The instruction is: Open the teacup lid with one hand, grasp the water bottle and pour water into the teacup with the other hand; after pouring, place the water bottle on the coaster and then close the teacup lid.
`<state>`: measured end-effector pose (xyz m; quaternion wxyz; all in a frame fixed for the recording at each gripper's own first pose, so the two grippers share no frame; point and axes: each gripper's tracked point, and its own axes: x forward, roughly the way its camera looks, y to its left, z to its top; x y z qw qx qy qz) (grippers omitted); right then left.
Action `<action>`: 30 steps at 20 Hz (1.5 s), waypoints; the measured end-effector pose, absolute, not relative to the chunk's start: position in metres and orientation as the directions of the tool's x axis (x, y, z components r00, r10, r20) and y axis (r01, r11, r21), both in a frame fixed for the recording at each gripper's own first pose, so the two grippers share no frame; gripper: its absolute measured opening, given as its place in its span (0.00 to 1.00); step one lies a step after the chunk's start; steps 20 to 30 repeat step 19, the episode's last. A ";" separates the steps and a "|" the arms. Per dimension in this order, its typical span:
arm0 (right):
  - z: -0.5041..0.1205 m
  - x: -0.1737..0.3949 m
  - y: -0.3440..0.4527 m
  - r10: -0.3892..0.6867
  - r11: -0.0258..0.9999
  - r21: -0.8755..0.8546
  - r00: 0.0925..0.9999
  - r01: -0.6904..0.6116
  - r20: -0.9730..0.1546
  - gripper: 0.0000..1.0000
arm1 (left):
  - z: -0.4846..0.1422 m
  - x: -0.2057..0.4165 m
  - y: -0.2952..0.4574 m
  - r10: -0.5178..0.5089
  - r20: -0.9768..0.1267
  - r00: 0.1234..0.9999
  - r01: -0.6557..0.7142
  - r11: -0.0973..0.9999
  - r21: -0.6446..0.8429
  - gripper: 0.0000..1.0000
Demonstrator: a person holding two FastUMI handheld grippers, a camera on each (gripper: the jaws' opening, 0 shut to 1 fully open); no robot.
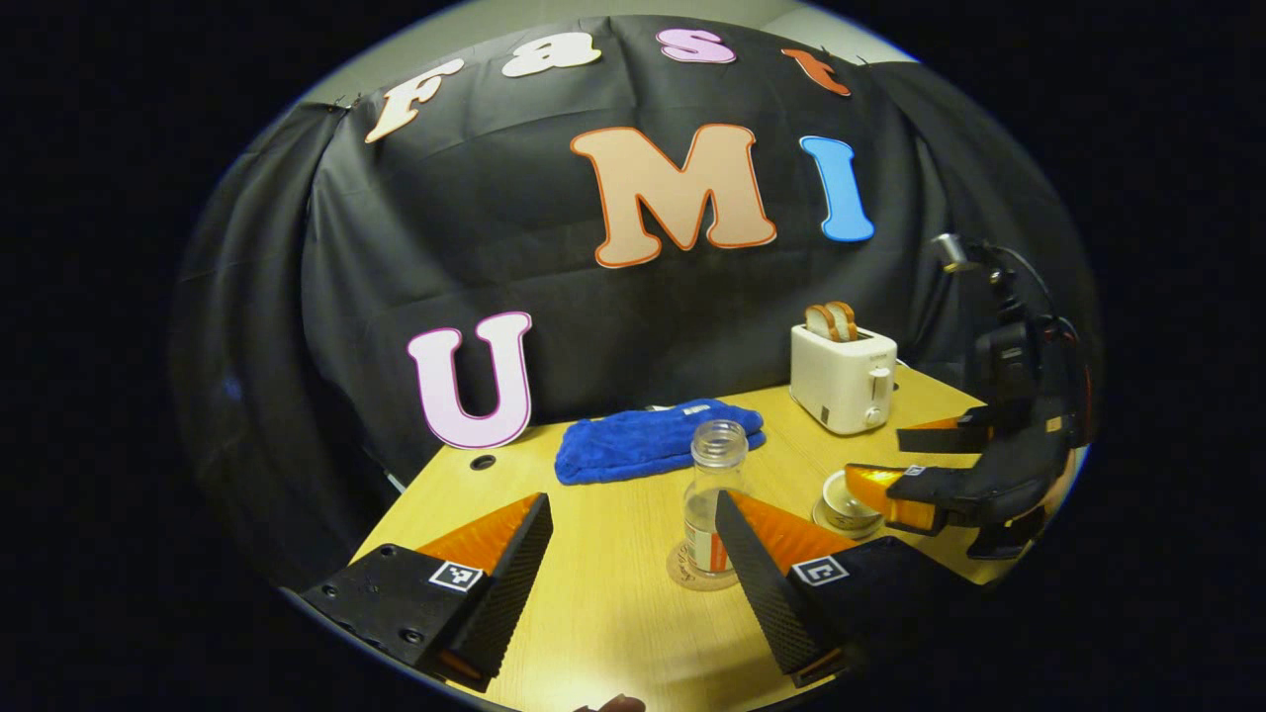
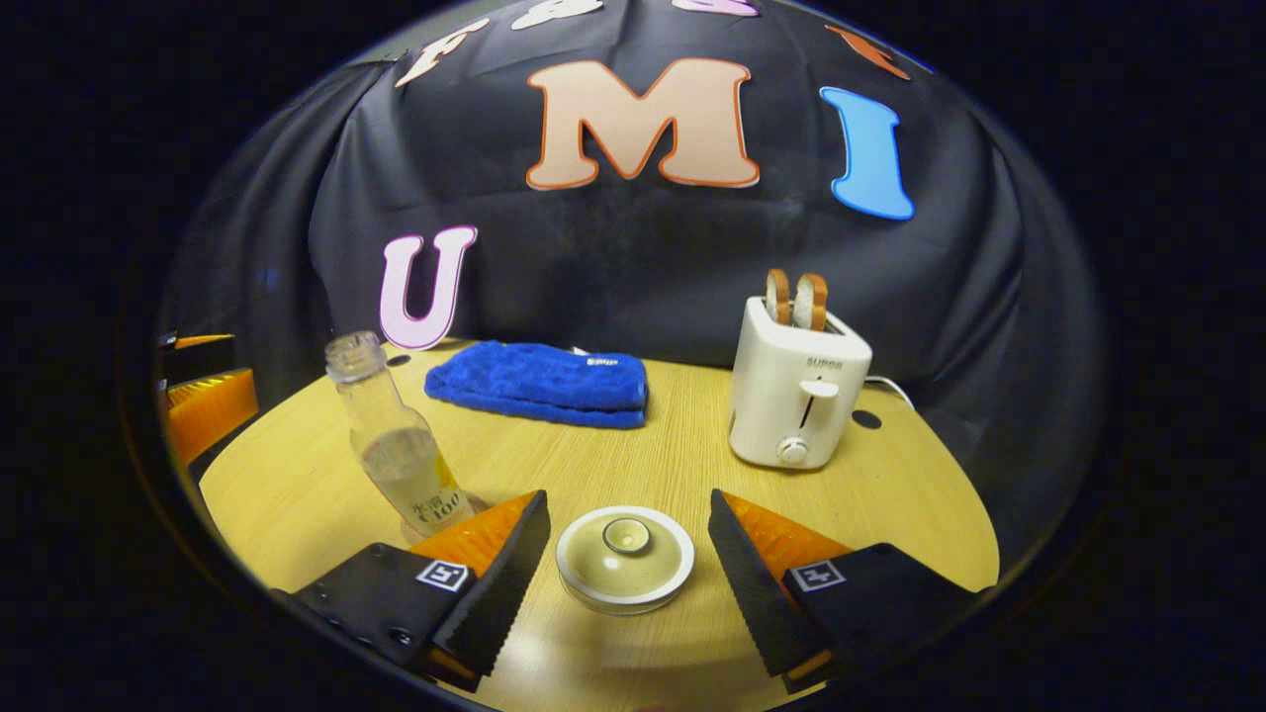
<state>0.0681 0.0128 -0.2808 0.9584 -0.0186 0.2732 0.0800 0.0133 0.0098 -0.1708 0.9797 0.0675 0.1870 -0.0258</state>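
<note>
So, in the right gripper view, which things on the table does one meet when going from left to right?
Water bottle → blue towel → lidded teacup → toaster with two bread slices in its slots.

Black cloth wall [image 2: 633, 267] behind a light wooden table [image 2: 643, 445].

You have a folded blue towel [image 2: 539, 384] lying near the back of the wooden table [image 2: 643, 445], and a white toaster [image 2: 796, 396] with two bread slices [image 2: 796, 300] standing right of it.
</note>
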 end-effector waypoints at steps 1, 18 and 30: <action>-0.269 0.066 0.013 0.143 0.987 0.008 0.850 -0.161 -0.507 1.00 | -0.167 0.016 0.007 -0.024 -0.359 0.933 0.066 0.993 0.103 0.97; -0.123 0.017 -0.031 0.042 0.999 0.003 0.967 -0.043 -0.251 1.00 | -0.089 0.030 0.006 -0.021 -0.214 0.977 0.034 0.998 0.058 0.96; -0.119 0.018 -0.032 0.037 0.999 0.001 0.969 -0.038 -0.245 1.00 | -0.084 0.031 0.007 -0.021 -0.207 0.978 0.034 0.998 0.055 1.00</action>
